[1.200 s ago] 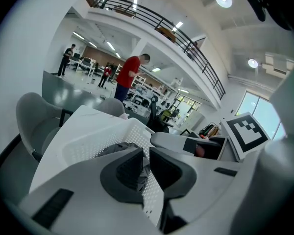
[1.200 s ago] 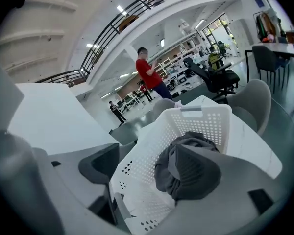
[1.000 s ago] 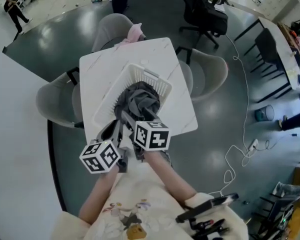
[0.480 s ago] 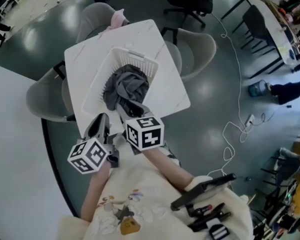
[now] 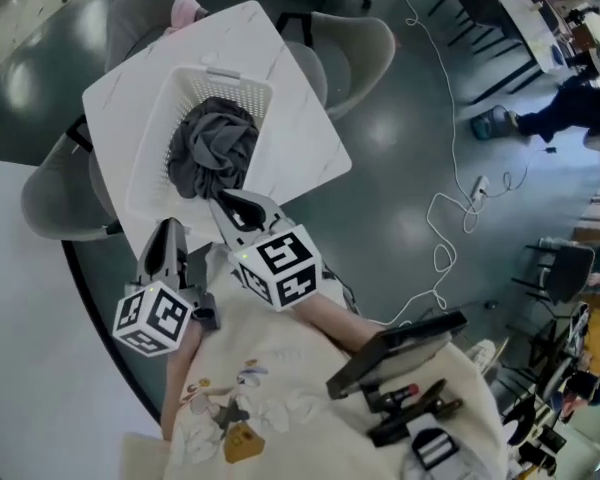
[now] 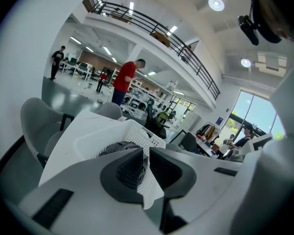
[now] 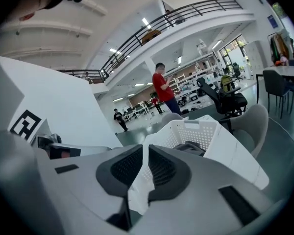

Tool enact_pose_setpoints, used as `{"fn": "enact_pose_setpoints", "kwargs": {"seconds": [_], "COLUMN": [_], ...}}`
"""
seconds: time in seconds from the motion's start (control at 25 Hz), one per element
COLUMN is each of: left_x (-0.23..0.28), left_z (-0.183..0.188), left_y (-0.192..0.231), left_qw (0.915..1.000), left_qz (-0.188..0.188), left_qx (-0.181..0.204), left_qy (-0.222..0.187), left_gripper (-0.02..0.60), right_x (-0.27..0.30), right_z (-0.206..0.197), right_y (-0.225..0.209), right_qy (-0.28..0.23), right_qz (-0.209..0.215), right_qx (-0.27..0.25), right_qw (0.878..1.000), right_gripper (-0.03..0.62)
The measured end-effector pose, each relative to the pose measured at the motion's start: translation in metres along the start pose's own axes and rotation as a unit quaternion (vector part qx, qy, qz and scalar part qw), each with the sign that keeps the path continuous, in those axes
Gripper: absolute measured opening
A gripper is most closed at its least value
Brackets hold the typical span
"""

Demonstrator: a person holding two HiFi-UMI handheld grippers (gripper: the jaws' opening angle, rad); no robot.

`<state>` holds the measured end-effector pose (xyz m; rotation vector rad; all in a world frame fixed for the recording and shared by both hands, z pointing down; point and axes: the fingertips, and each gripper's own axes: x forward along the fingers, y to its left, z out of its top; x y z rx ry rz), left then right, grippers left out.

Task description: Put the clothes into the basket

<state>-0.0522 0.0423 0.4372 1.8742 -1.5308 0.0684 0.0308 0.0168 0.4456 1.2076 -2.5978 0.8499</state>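
The grey clothes (image 5: 212,148) lie heaped inside the white basket (image 5: 148,163), which stands on the surface (image 5: 290,128). I judge this load delivered. The right claw (image 5: 242,206) sits at the basket's near rim. Its jaws have just been closing to a narrow slit, with nothing between them. The left claw (image 5: 166,232), beside it, is equally narrow and empty, since no grip is needed.

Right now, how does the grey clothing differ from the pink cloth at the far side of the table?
The grey clothing is dark grey; the pink cloth is pale pink. The grey clothing lies inside the white basket on the table; the pink cloth lies outside it, on a grey chair beyond the table. The grey clothing shows as a big heap, the pink cloth as a small piece. Both are crumpled fabric.
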Motion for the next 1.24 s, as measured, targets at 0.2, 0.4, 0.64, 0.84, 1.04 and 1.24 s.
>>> {"fn": "enact_pose_setpoints", "kwargs": {"seconds": [0.2,0.4,0.64,0.84,1.04,1.24], "left_x": [-0.002,-0.003,-0.001,0.0,0.003,0.006], "left_z": [-0.004,-0.01,-0.01,-0.013,-0.013,-0.016], "left_y": [-0.018,-0.018,-0.02,-0.022,-0.022,-0.026], "left_qw": [0.9963,0.9969,0.9972,0.9975,0.9975,0.9976], "left_qz": [-0.013,-0.021,-0.023,-0.022,-0.023,-0.025], "left_qx": [0.084,0.075,0.071,0.066,0.065,0.063], "left_qy": [0.005,0.009,0.009,0.01,0.012,0.014], "left_gripper": [0.048,0.048,0.048,0.048,0.048,0.048], "right_x": [-0.009,-0.014,-0.011,-0.017,-0.014,-0.017], "right_z": [0.008,0.006,0.004,0.005,0.005,0.008], "right_y": [-0.007,-0.007,0.002,0.0,-0.004,-0.009], "right_qy": [-0.023,-0.017,-0.012,-0.014,-0.014,-0.02], "right_qz": [0.01,0.009,0.032,0.034,0.031,0.029], "right_qx": [0.001,-0.02,-0.022,-0.019,-0.018,-0.017], "right_qw": [1.0,1.0,0.999,0.999,0.999,0.999], "right_gripper": [0.009,0.006,0.006,0.006,0.006,0.006]}}
